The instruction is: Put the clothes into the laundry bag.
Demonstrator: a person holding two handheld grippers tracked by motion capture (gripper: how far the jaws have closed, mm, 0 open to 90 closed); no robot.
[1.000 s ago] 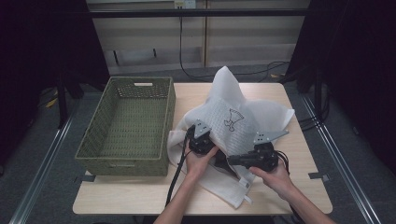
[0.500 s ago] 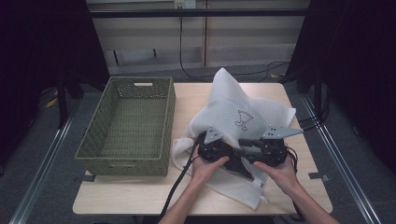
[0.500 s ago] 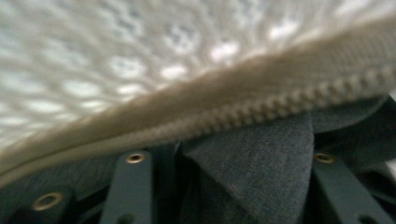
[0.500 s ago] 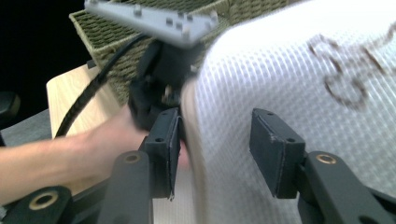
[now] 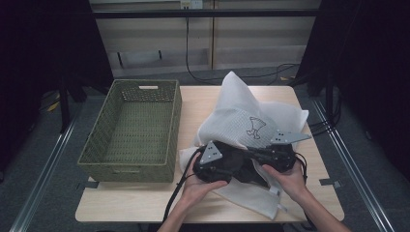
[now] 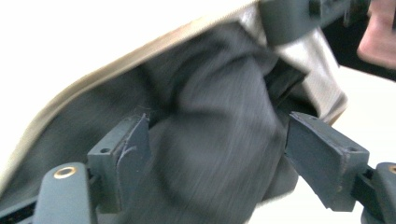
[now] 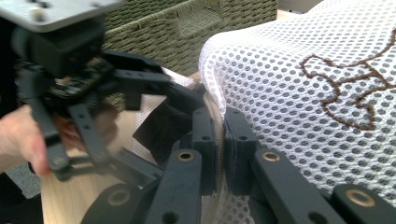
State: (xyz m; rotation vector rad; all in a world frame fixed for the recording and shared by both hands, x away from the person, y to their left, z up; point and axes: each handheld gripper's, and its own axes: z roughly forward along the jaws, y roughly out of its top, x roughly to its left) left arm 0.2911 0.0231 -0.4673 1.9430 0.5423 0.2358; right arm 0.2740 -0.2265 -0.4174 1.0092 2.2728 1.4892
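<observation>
A white mesh bag [image 5: 240,113] with a brown embroidered mark lies crumpled on the wooden table [image 5: 145,203], right of centre. At its near mouth a dark grey garment [image 5: 240,169] bulges out. My right gripper [image 7: 219,135] is shut on the bag's [image 7: 317,88] thin rim and holds it up. In the high view this right gripper [image 5: 258,153] sits at the bag's mouth. My left gripper [image 6: 219,158] stands open, its jaws wide apart on either side of the grey garment [image 6: 215,140]. From above, the left gripper [image 5: 231,166] is pressed against the dark cloth.
A woven olive basket [image 5: 126,166] with nothing in it stands on the left half of the table, close beside the bag. The person's hands come in from the near edge. Cables trail off the front and behind the table.
The right gripper has moved right and up with the bag's rim. The left gripper has shifted right towards the bag's mouth, and more of the dark garment shows there.
</observation>
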